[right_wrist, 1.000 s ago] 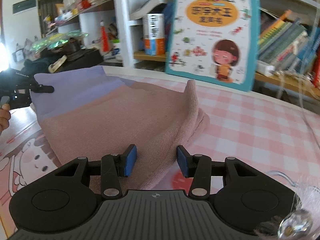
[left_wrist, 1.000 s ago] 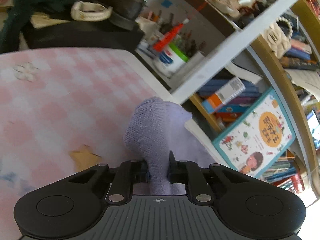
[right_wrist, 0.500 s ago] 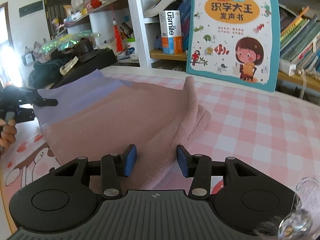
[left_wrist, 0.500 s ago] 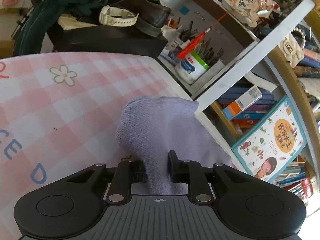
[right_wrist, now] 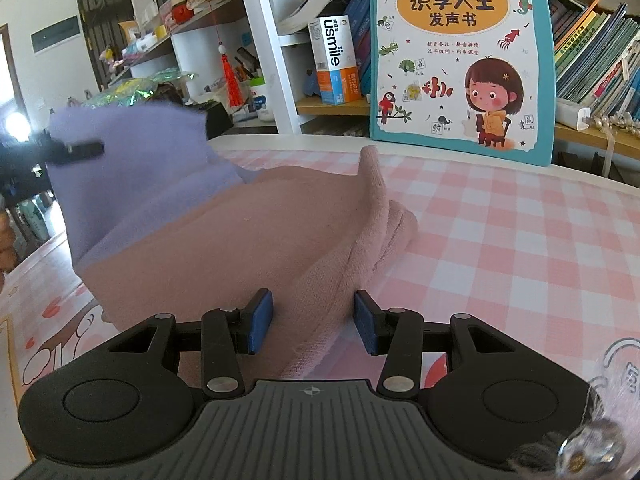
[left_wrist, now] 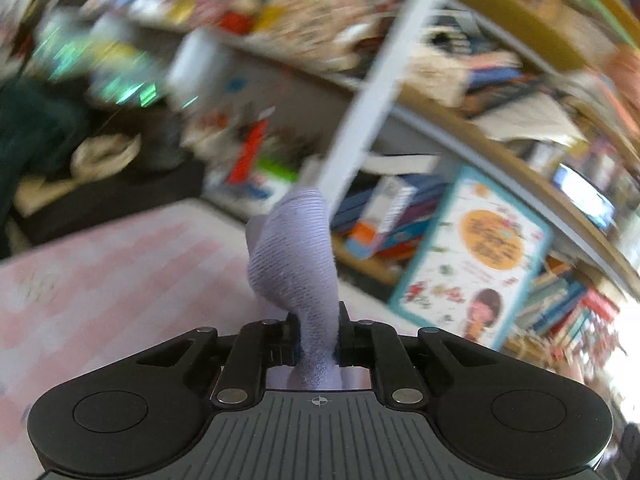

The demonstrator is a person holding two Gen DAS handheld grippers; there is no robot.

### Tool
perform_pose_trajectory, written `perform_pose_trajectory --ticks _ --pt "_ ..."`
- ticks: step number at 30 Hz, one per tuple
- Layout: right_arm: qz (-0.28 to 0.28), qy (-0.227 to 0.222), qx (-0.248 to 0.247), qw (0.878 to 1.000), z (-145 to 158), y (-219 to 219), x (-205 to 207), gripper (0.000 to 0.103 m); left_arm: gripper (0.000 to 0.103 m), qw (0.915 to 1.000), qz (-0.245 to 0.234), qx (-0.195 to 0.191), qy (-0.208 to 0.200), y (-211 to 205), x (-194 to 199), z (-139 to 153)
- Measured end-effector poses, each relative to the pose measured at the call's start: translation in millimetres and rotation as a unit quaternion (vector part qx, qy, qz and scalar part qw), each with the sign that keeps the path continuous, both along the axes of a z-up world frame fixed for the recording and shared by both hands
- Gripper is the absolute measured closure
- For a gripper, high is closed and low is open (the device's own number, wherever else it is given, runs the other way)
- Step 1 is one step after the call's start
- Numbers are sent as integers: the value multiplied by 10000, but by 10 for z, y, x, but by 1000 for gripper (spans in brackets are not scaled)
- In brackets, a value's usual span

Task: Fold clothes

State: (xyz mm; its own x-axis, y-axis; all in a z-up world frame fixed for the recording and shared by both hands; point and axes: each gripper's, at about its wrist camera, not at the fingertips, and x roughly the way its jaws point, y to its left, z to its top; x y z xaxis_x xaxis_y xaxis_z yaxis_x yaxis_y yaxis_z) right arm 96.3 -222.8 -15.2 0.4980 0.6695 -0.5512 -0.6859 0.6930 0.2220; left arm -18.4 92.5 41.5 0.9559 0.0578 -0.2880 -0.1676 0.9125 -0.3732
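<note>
Pink-and-white checked cloth covers the counter (right_wrist: pixel 520 240), with crowded bookshelves rising behind it. At the near edge the right tongs (right_wrist: pixel 314 322) stand wide apart, their blue pads (right_wrist: pixel 260 320) on either side of the pink garment's (right_wrist: pixel 248 240) hem and gripping nothing; I cannot tell whether the pads touch the fabric. That garment lies spread on the counter straight ahead of the right tongs, one bunched corner poking upward beyond them. Off to their left, a lilac part (right_wrist: pixel 132 168) of the same pile is lifted clear of the counter, pinched at its edge by the left tongs (right_wrist: pixel 86 148). In the left wrist view the left tongs (left_wrist: pixel 318 340) are closed tightly on a twisted fold of this lilac cloth (left_wrist: pixel 296 264), which rises ahead of them; the background there is smeared, so shelf contents are hard to read. Beyond the right tongs a children's picture book (right_wrist: pixel 460 56) leans upright against the shelf, a white usmile box (right_wrist: pixel 336 64) to its left.
</note>
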Motion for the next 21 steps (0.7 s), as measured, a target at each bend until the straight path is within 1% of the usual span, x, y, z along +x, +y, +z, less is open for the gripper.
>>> perform_pose_trajectory --ticks 2,3,4,5,6,7,8,9,10,13,16,17,19,21 --pt "-2 -1 1 10000 0 0 1 60 90 9986 -239 449 -168 -240 13 106" --pt "-2 0 2 10000 0 0 1 60 90 9964 -413 712 -225 -389 10 138" --pt "-2 1 2 10000 0 0 2 60 90 9929 -612 986 -262 -546 11 157" --pt "-2 1 3 10000 0 0 2 60 89 9876 -848 1301 -214 -718 25 145" --pt "-3 3 5 10000 0 1 1 60 88 9794 -1133 1673 -51 -908 58 90" --pt "-1 18 24 10000 -2 -4 6 60 85 9686 -1416 2040 111 -1099 90 36" --pt "1 34 43 10000 -3 -9 10 60 79 9554 -1695 2402 274 -1290 123 -19" --pt "3 50 62 10000 -5 -14 14 60 77 9447 -1882 2657 398 -1424 146 -75" --pt "3 88 108 9999 -8 -28 24 60 76 9396 -1951 2772 473 -1479 158 -134" --pt "12 222 268 9994 -21 -78 57 60 65 9230 -2153 3114 695 -1647 194 -308" --pt "32 307 371 9988 -27 -110 77 60 66 9042 -2350 3448 916 -1814 230 -483" --pt "39 318 386 9987 -28 -115 79 60 66 9008 -2399 3491 961 -1836 239 -511" --pt "40 332 405 9986 -32 -119 83 60 65 9026 -2454 3402 969 -1795 238 -488" --pt "40 350 428 9985 -32 -124 92 60 60 9037 -2504 3340 955 -1785 216 -477"
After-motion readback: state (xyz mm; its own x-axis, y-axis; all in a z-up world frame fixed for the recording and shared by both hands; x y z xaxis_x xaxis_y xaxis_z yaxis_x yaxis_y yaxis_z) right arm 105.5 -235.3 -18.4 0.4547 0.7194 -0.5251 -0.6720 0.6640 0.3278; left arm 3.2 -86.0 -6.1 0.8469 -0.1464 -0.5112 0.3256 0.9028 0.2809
